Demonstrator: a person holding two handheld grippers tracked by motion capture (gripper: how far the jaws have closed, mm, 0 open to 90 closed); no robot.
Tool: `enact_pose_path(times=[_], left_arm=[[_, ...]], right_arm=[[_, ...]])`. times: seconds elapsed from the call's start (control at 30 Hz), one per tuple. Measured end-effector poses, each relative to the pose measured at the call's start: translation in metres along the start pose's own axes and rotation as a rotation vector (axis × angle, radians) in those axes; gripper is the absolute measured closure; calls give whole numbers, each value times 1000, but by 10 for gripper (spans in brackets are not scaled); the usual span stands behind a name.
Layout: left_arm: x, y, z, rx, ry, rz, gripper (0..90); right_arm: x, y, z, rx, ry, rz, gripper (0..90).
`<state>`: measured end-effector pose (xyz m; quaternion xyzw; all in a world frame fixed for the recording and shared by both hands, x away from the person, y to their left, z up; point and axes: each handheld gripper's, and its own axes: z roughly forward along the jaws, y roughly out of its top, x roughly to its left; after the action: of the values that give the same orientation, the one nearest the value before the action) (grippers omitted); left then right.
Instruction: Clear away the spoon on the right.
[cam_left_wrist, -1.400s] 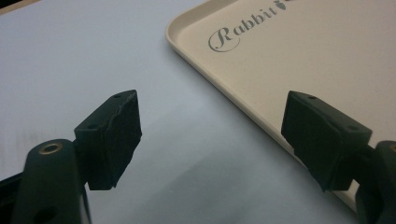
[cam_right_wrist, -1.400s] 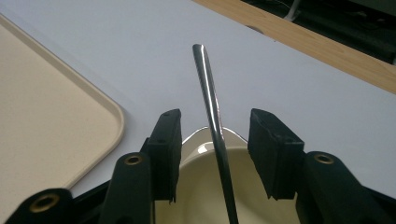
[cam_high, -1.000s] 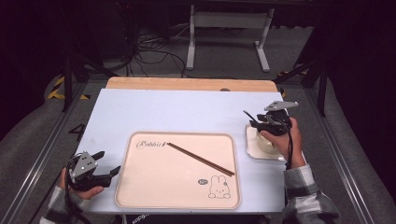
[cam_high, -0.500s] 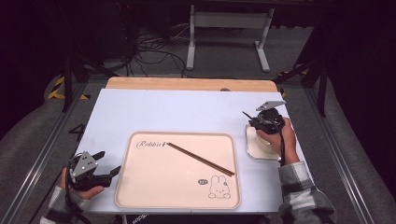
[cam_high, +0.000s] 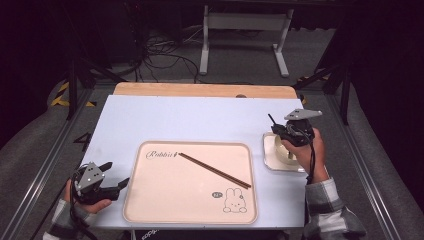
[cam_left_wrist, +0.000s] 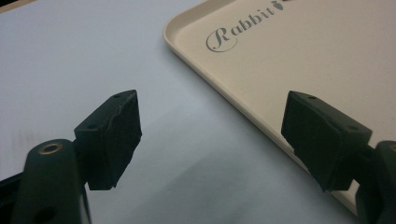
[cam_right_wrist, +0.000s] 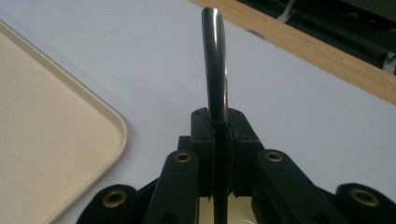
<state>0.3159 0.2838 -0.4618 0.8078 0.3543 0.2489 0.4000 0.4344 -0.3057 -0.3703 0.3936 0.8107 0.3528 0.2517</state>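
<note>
My right gripper has just been closing, and its jaws now pinch a dark metal handle, likely a spoon's, which pokes up at frame centre. It sits above the small dish at right of the high view. I'd lift straight and slowly, keeping the handle from twisting in the pinch, then carry it left toward the tray beside the chopsticks. My left gripper, jaws spread and holding nothing, rests on the surface at lower left.
</note>
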Motion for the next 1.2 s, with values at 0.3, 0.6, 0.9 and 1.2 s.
enact_pose_path(times=[0.3, 0.6, 0.9, 1.2], left_arm=[[0, 0, -1, -7, -2, -7, 209], [1, 1, -2, -10, 3, -3, 208], [1, 1, -2, -11, 5, -1, 207], [1, 1, -2, -16, 7, -2, 207]], right_arm=[[-8, -11, -18, -67, 7, 36, 834], [-17, -15, -35, -152, 3, 66, 843], [-21, -17, -41, -185, -3, 85, 893], [-17, -11, -56, -252, -3, 69, 894]])
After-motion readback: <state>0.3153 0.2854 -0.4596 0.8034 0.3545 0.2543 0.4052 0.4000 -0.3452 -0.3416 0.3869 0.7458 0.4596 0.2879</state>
